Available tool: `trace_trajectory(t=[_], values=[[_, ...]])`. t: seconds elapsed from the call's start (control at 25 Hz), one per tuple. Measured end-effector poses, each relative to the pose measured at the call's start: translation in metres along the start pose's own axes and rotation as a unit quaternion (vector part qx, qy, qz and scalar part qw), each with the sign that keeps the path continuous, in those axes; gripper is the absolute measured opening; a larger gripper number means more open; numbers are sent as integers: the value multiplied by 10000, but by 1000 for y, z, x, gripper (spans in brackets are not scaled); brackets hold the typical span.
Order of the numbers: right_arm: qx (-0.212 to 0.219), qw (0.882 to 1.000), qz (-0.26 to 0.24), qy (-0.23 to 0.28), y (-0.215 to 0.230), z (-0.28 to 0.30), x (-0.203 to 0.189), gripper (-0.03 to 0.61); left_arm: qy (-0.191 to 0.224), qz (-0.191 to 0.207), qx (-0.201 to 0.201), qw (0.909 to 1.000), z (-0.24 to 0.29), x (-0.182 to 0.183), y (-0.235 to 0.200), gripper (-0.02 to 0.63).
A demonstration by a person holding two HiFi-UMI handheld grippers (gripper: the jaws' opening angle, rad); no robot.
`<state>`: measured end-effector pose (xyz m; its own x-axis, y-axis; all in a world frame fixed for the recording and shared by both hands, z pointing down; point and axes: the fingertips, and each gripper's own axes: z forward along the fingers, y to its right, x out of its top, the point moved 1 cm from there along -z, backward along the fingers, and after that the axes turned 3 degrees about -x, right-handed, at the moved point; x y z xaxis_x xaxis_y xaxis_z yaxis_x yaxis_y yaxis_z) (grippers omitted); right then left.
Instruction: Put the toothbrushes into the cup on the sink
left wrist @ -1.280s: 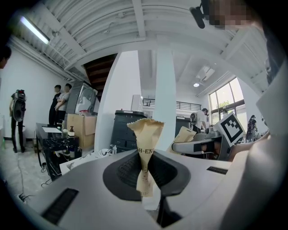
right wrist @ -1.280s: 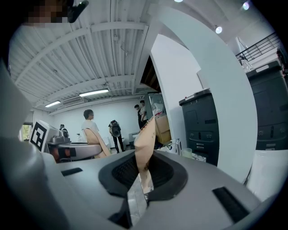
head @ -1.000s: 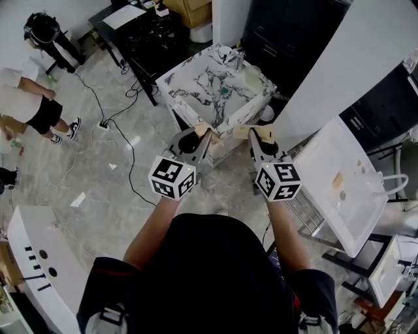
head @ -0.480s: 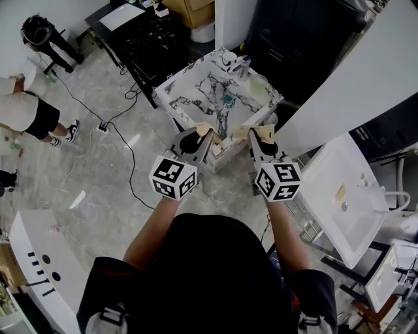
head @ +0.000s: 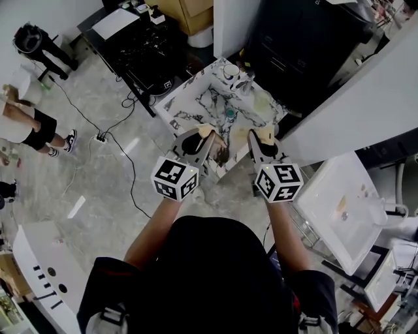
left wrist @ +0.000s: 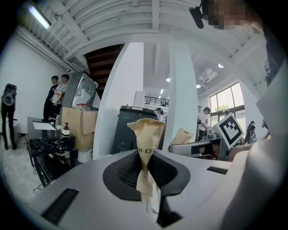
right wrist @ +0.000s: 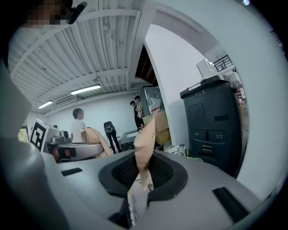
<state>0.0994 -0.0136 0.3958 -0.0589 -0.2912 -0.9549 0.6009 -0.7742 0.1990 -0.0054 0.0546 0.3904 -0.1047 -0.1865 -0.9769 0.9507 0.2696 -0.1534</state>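
The marble-patterned sink [head: 186,104] stands ahead of me, with a white cup [head: 230,70] and a faucet [head: 243,81] at its far edge. My left gripper [head: 206,135] is shut on a tan paper-wrapped toothbrush packet [left wrist: 145,148] that sticks up between the jaws. My right gripper [head: 262,137] is shut on a second tan packet [right wrist: 145,146]. Both grippers are held side by side, roughly level, over the sink's near rim. In the left gripper view the right gripper [left wrist: 198,148] shows at the right.
A black table [head: 140,45] with cables and a cardboard box [head: 189,13] stand beyond the sink at the left. A dark cabinet [head: 294,39] is behind it. White basins [head: 339,209] sit to my right. People [head: 26,124] stand at the far left.
Both grippers have moved forward together towards the sink, packets still held. The sink now lies nearer and lower in the head view.
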Motion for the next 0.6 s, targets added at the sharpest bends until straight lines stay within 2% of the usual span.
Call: trace_trajectory(t=[0.36,0.6], values=[[-220,9997,30,-28,-10,57,20,66,-49,-35,-325,9995,18,18,-58,46],[-405,9991,78,-87,-17,83,21,66,-140,-128,-584,9981,27,14,-82,46]])
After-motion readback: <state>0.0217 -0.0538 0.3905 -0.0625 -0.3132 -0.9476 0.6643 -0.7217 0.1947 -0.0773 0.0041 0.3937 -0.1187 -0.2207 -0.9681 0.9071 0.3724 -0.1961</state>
